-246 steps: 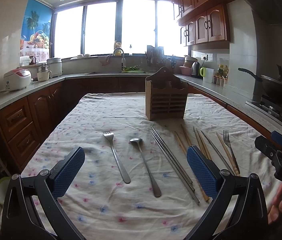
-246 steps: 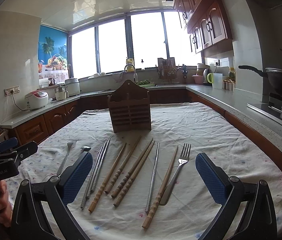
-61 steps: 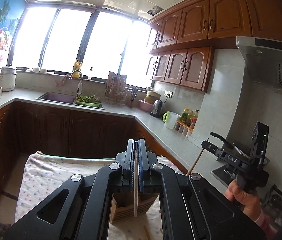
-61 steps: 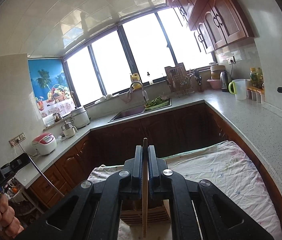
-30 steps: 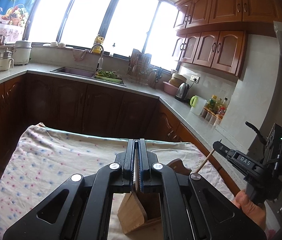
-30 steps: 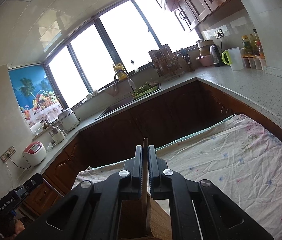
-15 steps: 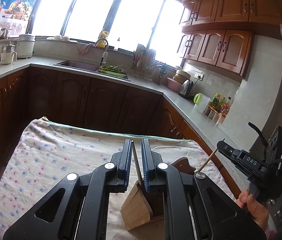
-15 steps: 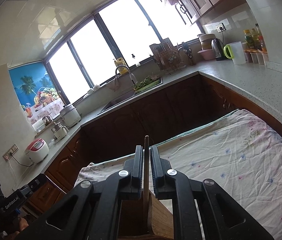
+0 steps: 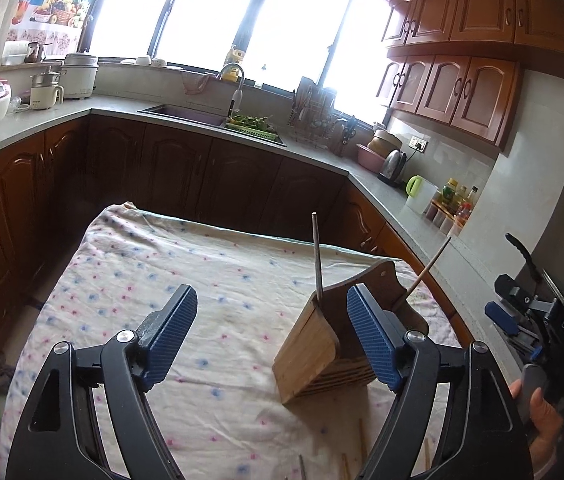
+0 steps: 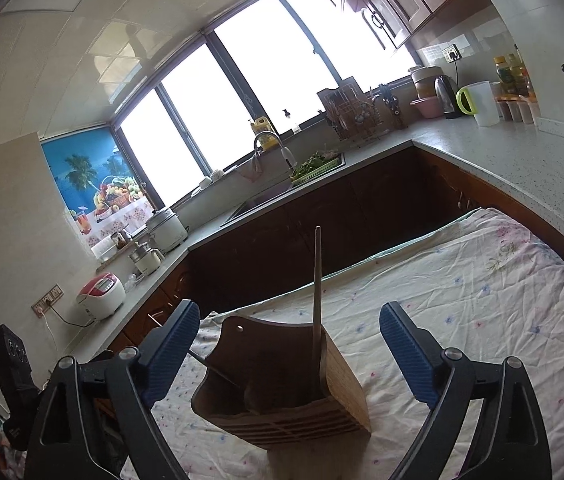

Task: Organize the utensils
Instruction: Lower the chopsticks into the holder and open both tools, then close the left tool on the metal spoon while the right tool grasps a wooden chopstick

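Note:
A wooden utensil holder (image 9: 314, 352) stands on the flowered tablecloth (image 9: 185, 280). A metal chopstick (image 9: 316, 256) stands upright in it, and a wooden chopstick (image 9: 428, 270) leans out to the right. My left gripper (image 9: 271, 332) is near the holder, its jaws opening, with nothing pressed between the blue pads (image 9: 169, 332). In the right wrist view the holder (image 10: 282, 396) sits just ahead with the wooden chopstick (image 10: 316, 280) free in it. My right gripper (image 10: 288, 344) has its jaws opening around empty air.
Ends of loose chopsticks (image 9: 362, 440) lie on the cloth near the front. A hand (image 9: 538, 416) holds the other device at the right edge. Dark wood cabinets and a grey counter (image 10: 522, 160) ring the table, with a sink (image 9: 185, 114), a rice cooker (image 10: 101, 294) and a kettle (image 9: 392, 164).
Both grippers were shut on a chopstick each, then opened wide and let go. The chopsticks now stand in the holder, and both grippers have drawn back from it.

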The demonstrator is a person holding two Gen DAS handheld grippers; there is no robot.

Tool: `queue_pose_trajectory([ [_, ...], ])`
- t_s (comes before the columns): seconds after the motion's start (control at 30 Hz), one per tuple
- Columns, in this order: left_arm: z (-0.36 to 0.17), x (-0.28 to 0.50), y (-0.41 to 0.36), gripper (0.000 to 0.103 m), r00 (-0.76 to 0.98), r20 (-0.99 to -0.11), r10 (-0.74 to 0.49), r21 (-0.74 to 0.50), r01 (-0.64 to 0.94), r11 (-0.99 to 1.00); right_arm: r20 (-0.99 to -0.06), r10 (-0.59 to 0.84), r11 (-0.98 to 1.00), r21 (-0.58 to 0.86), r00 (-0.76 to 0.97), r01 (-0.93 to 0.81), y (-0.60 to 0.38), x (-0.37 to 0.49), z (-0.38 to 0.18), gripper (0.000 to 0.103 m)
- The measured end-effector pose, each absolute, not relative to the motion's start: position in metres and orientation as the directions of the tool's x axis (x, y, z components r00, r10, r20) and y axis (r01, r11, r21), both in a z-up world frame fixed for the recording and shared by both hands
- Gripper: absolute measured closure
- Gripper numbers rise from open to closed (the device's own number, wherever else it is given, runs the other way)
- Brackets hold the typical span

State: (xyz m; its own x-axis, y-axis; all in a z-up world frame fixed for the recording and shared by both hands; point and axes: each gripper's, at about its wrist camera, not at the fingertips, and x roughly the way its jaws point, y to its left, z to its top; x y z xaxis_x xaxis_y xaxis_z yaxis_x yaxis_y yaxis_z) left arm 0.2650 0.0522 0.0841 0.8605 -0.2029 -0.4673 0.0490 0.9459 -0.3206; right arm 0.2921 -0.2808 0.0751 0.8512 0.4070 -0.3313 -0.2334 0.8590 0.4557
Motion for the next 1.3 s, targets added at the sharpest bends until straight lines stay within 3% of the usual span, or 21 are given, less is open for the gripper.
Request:
queue_pose_trajectory([
  [0.67, 0.031, 0.145, 0.06, 0.019, 0.787, -0.577, -0.219, -0.337, 0.015, 0.941, -0.445, 0.304, 0.937, 0.299, 0.842, -0.18, -0.278, 0.144, 0.031, 0.002],
  [1.3, -0.012, 0.114, 0.041, 0.019, 0.701, -0.672, -0.237, -0.316, 0.017, 0.949, -0.538, 0.271, 0.951, 0.276, 0.798, -0.136, -0.286, 0.112, -0.006, 0.002],
])
